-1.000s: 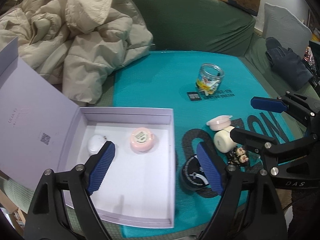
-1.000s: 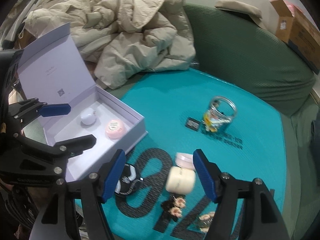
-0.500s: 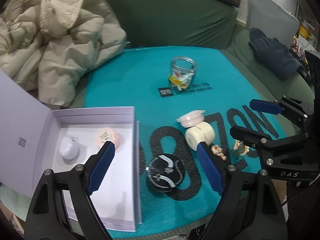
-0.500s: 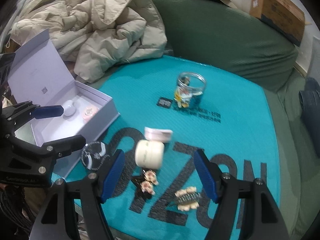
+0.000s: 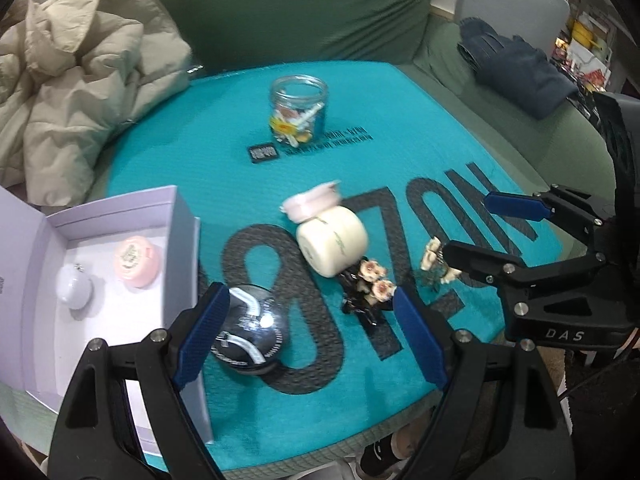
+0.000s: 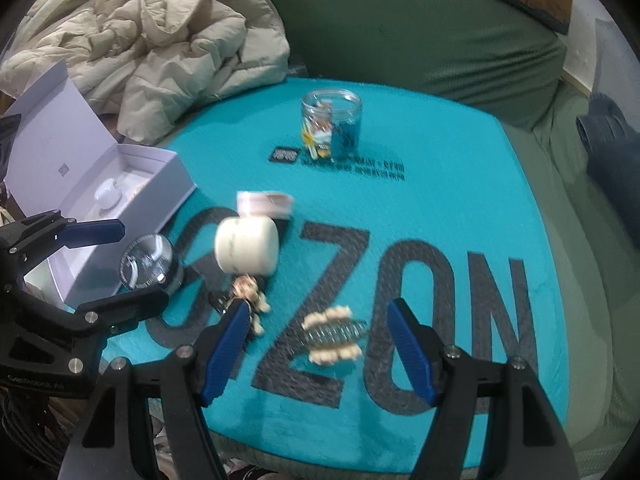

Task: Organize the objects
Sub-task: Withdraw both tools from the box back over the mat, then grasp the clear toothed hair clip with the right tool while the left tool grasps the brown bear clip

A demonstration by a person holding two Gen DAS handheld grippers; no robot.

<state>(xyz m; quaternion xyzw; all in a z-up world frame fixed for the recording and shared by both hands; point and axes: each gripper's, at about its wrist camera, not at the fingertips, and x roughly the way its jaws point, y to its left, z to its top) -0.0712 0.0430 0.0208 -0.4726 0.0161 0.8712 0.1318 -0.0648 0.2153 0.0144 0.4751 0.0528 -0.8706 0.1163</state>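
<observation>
My left gripper point(image 5: 312, 336) hangs open over the teal mat point(image 5: 400, 128), with the black round tin point(image 5: 250, 336) just inside its left finger. Beyond it a cream jar point(image 5: 334, 240) lies on its side against a pink lid point(image 5: 312, 202), and a flower hair clip point(image 5: 368, 288) lies beside it. My right gripper point(image 6: 318, 344) is open too, with its fingers on either side of a pearl claw clip point(image 6: 334, 334) and no pad touching it. The open lilac box point(image 5: 188, 232) at the left holds a pink compact point(image 5: 134, 258) and a white case point(image 5: 74, 288).
A glass jar point(image 6: 331, 128) of small items and a small black card point(image 6: 285, 155) sit farther back on the mat. A beige jacket point(image 6: 160, 40) is piled on the green sofa point(image 6: 400, 32). A dark blue garment point(image 5: 516, 68) lies at the right.
Both grippers have moved right and lower over the mat. The box has slid to the left of both views, and the claw clip now lies between the right fingers.
</observation>
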